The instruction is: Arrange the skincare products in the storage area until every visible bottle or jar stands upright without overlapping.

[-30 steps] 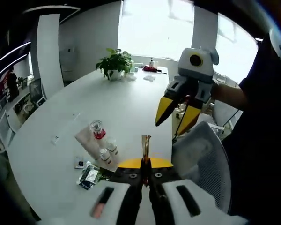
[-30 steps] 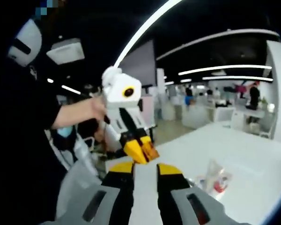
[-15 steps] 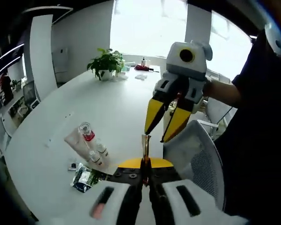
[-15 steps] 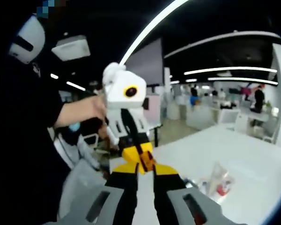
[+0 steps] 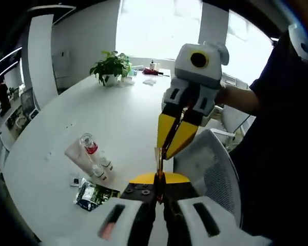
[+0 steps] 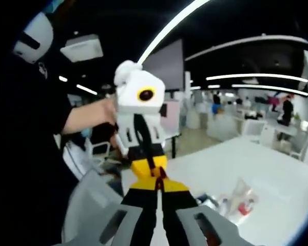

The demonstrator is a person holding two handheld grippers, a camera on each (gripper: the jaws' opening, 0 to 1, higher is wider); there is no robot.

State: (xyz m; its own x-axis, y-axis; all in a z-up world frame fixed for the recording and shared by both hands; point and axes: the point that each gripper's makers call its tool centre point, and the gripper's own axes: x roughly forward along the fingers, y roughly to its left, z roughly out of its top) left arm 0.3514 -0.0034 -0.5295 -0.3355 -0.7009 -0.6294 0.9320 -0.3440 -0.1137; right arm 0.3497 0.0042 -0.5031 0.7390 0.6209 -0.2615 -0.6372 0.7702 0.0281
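Observation:
A clear pouch (image 5: 81, 154) lies flat on the white table (image 5: 128, 113), left of my jaws in the left gripper view. It holds a clear jar with a red cap (image 5: 89, 144) and two small white bottles (image 5: 103, 163), all lying down. In the right gripper view the pouch (image 6: 239, 197) is at the lower right. My left gripper (image 5: 159, 158) is shut, its thin orange tips pressed together and nothing between them. My right gripper (image 5: 166, 152) comes down from the upper right. Its yellow jaws have closed around those tips. From the other side, the left gripper (image 6: 155, 171) meets my right gripper (image 6: 158, 180) tip to tip.
A dark printed packet (image 5: 95, 193) lies near the table's front edge, beside the pouch. A grey mesh chair (image 5: 210, 169) stands right under the grippers. A potted plant (image 5: 109, 65) and small items sit at the table's far end. A person's hand (image 5: 236, 97) holds the right gripper.
The right gripper came down toward the left one, and its jaws went from wide open to closed around the left gripper's tips. The left gripper stayed shut. The pouch has not moved.

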